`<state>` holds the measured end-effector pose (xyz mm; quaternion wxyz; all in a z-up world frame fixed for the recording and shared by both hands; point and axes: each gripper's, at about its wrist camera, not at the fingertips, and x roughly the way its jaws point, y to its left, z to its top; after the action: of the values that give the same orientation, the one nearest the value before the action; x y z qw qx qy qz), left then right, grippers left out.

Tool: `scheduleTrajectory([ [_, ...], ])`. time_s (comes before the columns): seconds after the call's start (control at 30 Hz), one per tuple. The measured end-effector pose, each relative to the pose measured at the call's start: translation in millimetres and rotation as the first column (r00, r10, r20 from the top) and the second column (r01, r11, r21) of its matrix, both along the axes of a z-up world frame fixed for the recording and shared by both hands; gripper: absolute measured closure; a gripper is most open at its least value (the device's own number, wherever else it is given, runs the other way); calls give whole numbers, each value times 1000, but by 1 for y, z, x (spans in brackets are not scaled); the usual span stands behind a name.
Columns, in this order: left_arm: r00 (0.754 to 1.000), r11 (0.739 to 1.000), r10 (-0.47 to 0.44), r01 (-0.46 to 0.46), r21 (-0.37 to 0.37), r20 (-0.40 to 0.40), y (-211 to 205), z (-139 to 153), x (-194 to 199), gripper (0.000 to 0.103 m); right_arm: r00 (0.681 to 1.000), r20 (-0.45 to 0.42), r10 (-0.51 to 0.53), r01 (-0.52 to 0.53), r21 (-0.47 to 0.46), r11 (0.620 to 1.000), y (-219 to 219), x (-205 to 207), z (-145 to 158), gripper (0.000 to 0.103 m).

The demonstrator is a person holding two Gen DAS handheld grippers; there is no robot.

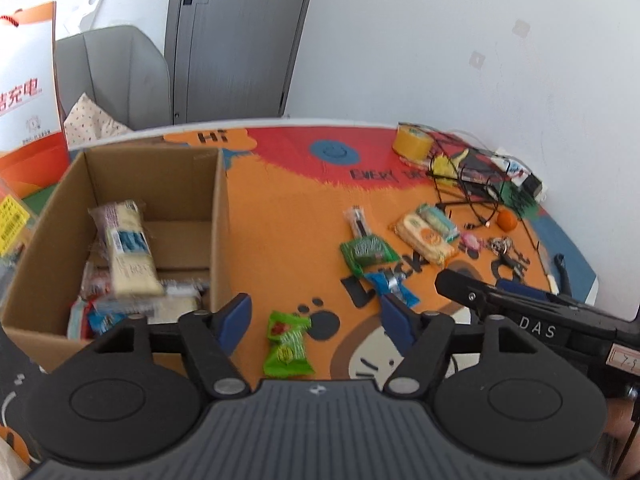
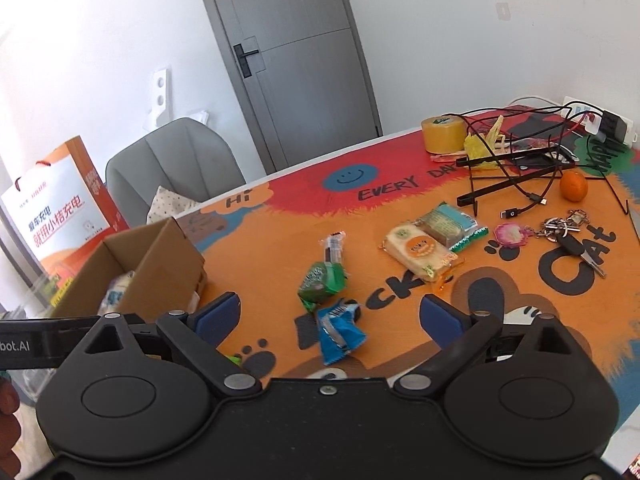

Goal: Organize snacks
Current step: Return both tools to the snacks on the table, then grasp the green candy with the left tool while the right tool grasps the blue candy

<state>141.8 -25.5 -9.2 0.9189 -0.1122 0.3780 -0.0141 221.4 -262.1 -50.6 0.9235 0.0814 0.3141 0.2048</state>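
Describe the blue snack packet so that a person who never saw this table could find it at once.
Start at the cardboard box on the colourful table mat. To its right, loose snacks lie on the orange area; the blue snack packet lies nearest the camera, just below the dark green packet. It is the only blue wrapper there, crinkled, with white print.

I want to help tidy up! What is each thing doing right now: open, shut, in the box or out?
Cardboard box: open, snacks inside.
Bright green snack: on the mat, between the open left gripper pads.
Blue snack: on the mat, not held.
Right gripper: open, empty.
Door: shut.
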Motion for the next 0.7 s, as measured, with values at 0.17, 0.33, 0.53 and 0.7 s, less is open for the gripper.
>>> scheduleTrajectory([
  [0.17, 999, 1000, 20, -20, 14, -39, -11, -19, 1, 43, 999, 8, 35, -35, -62, 997, 0, 2, -10, 11],
  [0.33, 997, 999, 48, -47, 28, -65, -18, -32, 6, 48, 997, -10, 77, -77, -95, 992, 1, 8, -20, 17],
  [0.53, 996, 996, 68, -64, 67, -57, -26, -38, 9, 50, 993, -27, 113, -116, -97, 989, 1, 17, -27, 27],
  [0.7, 993, 993, 92, -85, 85, -75, -27, -49, 17, 55, 989, -37, 142, -145, -95, 985, 7, 23, -33, 32],
])
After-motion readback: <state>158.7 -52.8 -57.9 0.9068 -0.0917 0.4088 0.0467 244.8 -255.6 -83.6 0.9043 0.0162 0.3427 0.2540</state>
